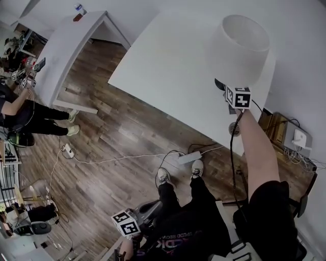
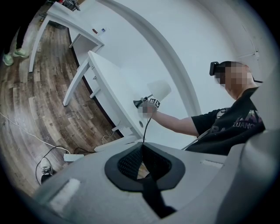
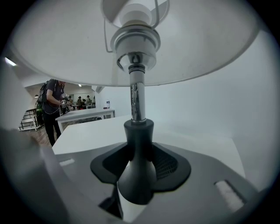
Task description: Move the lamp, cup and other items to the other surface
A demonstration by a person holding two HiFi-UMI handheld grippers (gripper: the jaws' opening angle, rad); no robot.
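A lamp [image 1: 239, 46] with a white shade stands near the right end of a white table [image 1: 163, 56]. My right gripper [image 1: 222, 85] reaches under the shade. In the right gripper view its two black pads [image 3: 166, 164] sit against either side of the lamp's dark cone-shaped base [image 3: 138, 175], with the chrome stem [image 3: 138, 100] rising above; the right gripper [image 3: 139, 151] is shut on it. My left gripper [image 1: 148, 210] hangs low by the person's legs, far from the table. Its tips meet with nothing between them [image 2: 142, 146]. The left gripper view shows the lamp [image 2: 158, 89] from afar. No cup shows.
A second white table [image 1: 71, 41] stands at the back left with small items [image 1: 79, 10] on its far end. A person [image 1: 20, 112] is beside it. A power strip [image 1: 189, 157] and cables lie on the wood floor. A wooden box [image 1: 277, 130] sits at right.
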